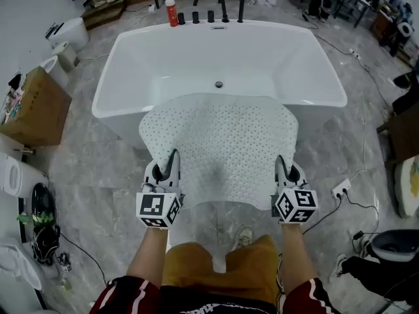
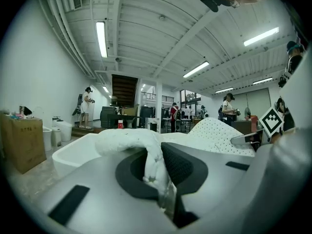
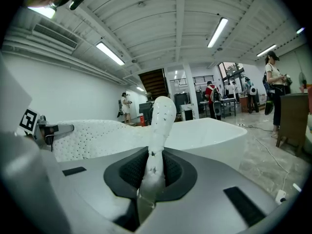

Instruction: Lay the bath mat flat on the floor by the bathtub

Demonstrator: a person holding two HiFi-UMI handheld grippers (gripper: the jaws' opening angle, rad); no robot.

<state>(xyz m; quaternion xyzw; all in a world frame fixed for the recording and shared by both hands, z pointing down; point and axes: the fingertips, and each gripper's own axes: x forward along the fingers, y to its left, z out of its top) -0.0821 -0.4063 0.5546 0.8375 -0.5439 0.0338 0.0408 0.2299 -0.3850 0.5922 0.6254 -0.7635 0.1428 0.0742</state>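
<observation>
A white bath mat [image 1: 221, 142] dotted with small holes hangs stretched between my two grippers, in front of the white bathtub [image 1: 163, 57]; its far edge overlaps the tub's near rim. My left gripper [image 1: 169, 170] is shut on the mat's near left corner, with the mat's edge [image 2: 152, 160] bunched between its jaws. The near right corner sits in my right gripper [image 1: 283, 173], also shut, and a fold of the mat [image 3: 157, 140] stands up from those jaws. Below the mat, the person's shorts and a shoe show on the grey marble floor [image 1: 114, 169].
A cardboard box [image 1: 33, 106] and white toilets [image 1: 65, 34] stand left of the tub. Black taps and a red bottle [image 1: 172, 12] line the tub's far rim. A power strip with cable [image 1: 340, 190] lies on the floor at right. People stand far off in the hall.
</observation>
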